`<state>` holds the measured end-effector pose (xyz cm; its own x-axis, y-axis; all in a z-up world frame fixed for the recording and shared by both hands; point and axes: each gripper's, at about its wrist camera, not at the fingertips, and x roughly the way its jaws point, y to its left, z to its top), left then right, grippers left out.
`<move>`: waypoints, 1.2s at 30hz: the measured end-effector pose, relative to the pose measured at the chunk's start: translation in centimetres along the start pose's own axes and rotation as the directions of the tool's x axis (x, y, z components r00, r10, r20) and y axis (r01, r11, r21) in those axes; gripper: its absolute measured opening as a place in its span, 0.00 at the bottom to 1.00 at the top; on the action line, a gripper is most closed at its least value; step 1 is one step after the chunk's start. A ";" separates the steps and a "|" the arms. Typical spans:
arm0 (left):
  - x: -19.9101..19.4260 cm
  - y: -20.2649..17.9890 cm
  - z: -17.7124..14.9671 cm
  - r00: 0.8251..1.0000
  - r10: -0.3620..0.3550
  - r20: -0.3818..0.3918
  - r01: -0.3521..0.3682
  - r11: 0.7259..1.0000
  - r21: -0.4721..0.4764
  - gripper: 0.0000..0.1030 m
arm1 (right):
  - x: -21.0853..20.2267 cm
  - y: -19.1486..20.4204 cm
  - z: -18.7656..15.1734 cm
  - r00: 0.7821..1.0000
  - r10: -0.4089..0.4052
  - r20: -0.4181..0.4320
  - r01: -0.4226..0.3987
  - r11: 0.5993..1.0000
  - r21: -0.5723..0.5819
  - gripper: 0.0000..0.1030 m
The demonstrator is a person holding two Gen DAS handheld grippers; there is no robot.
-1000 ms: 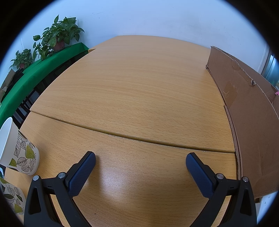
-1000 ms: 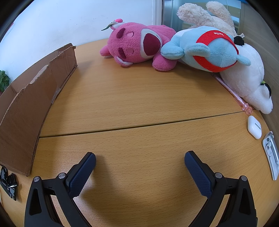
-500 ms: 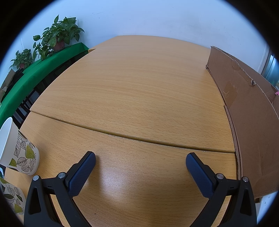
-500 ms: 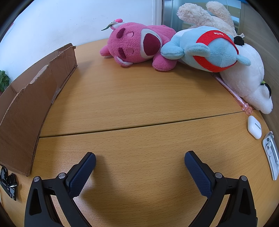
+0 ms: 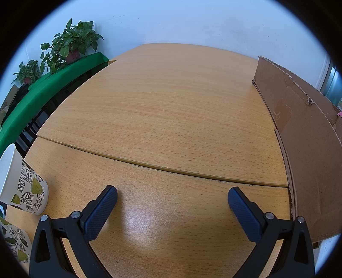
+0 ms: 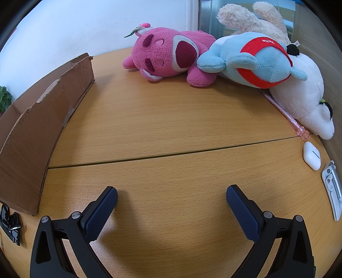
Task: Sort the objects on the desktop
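Fingers of the left gripper spread wide, nothing between them, only bare worktop. Fingers of the right gripper also spread wide and empty, hovering low over the wood.

Left wrist view: cardboard box runs along the 3 o'clock edge, wall seen from outside, contents hidden. Leaf-print paper cup at 9 o'clock, a second leaf-print cup at 8 o'clock, partly cut off. Potted plants on a green-covered ledge at 10–11 o'clock, off the worktop.

Right wrist view: same box at 9 o'clock. Pink plush at 12 o'clock, blue-and-red plush touching it at 1 o'clock, white plush behind and under it at 2 o'clock, cream plush at the far back. Pink pen lies just beside the white plush. White earbud case at 3 o'clock, near the pen tip. White-and-metal clip-like item at 4 o'clock by the edge. Black binder clips at 8 o'clock, by the box corner.

Progress, judged: looks like the start or barely begun. Nothing held, all visible items loose on the worktop, none seen inside the box; can't tell if anything is already in there. Left to do: probably everything, meaning plush toys, pen, earbud case, clip item, binder clips, cups. Small items at 3–4 o'clock sit nearest the right gripper.
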<state>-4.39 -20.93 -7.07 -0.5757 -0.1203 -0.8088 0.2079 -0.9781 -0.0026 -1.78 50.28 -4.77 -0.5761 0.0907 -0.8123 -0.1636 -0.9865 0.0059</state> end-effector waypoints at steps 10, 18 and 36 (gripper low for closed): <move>0.0 0.0 0.0 1.000 0.000 0.000 0.000 1.000 0.000 1.00 | 0.0 0.0 0.0 1.000 -0.006 -0.001 0.006 1.000 0.008 1.00; -0.2 0.0 -0.2 1.000 -0.008 0.000 0.008 1.000 0.008 1.00 | -6.7 2.4 -2.8 0.993 -0.077 0.083 0.082 0.995 -0.052 1.00; -23.2 -0.4 -11.7 0.904 -0.397 0.157 0.400 0.917 0.014 1.00 | -33.9 24.8 -13.6 0.597 0.791 0.135 -0.657 0.578 -0.485 1.00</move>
<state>18.16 -15.79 4.79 -0.7276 0.2527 -0.6378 -0.0506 -0.9469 -0.3175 24.56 20.89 15.01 -0.5814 -0.7078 -0.4013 0.6717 -0.6959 0.2542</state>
